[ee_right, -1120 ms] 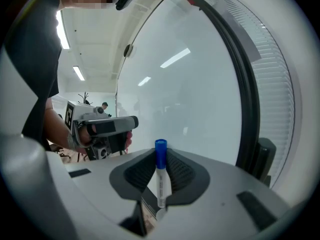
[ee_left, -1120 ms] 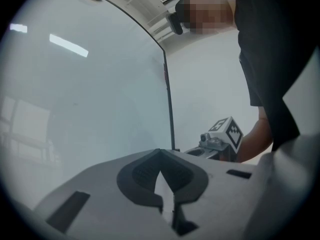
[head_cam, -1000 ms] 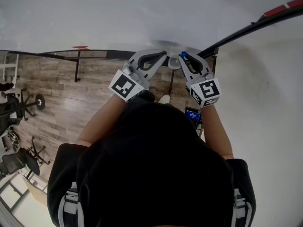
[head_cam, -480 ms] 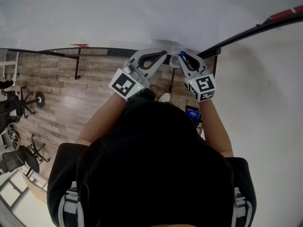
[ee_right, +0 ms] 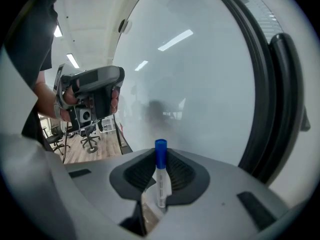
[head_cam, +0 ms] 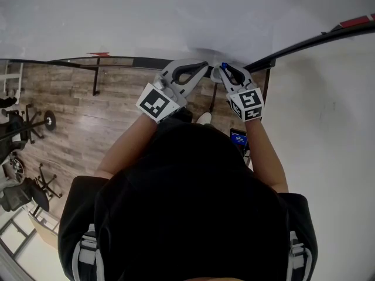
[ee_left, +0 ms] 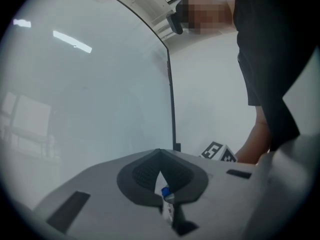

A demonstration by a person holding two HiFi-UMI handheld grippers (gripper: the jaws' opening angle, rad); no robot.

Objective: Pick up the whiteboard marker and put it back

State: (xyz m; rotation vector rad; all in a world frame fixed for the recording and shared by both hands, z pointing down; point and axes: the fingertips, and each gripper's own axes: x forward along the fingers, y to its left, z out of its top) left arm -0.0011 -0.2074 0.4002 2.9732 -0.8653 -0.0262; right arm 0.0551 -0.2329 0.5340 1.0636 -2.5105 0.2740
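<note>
A whiteboard marker [ee_right: 160, 176] with a white barrel and blue cap stands upright between the jaws of my right gripper [ee_right: 160, 156], which is shut on it. In the head view the blue cap [head_cam: 224, 67] shows at the right gripper [head_cam: 223, 70], close to the bottom edge of the whiteboard [head_cam: 146, 16]. My left gripper [head_cam: 205, 68] is beside it, jaws closed tip to tip. In the left gripper view [ee_left: 160, 154] a small blue-capped marker [ee_left: 167, 200] shows through the gap behind the tips. The right gripper view shows a hand holding the left gripper [ee_right: 92, 91].
The whiteboard's dark frame [head_cam: 304, 43] runs diagonally at upper right, with a white wall [head_cam: 328, 157] beyond it. A wooden floor [head_cam: 64, 127] lies below, with office chairs [head_cam: 23, 198] at the left. A small device with a blue screen [head_cam: 238, 140] is near the person's right forearm.
My right gripper has moved slightly up and left with the marker, closer to the whiteboard's edge and to the left gripper. The left gripper has barely moved.
</note>
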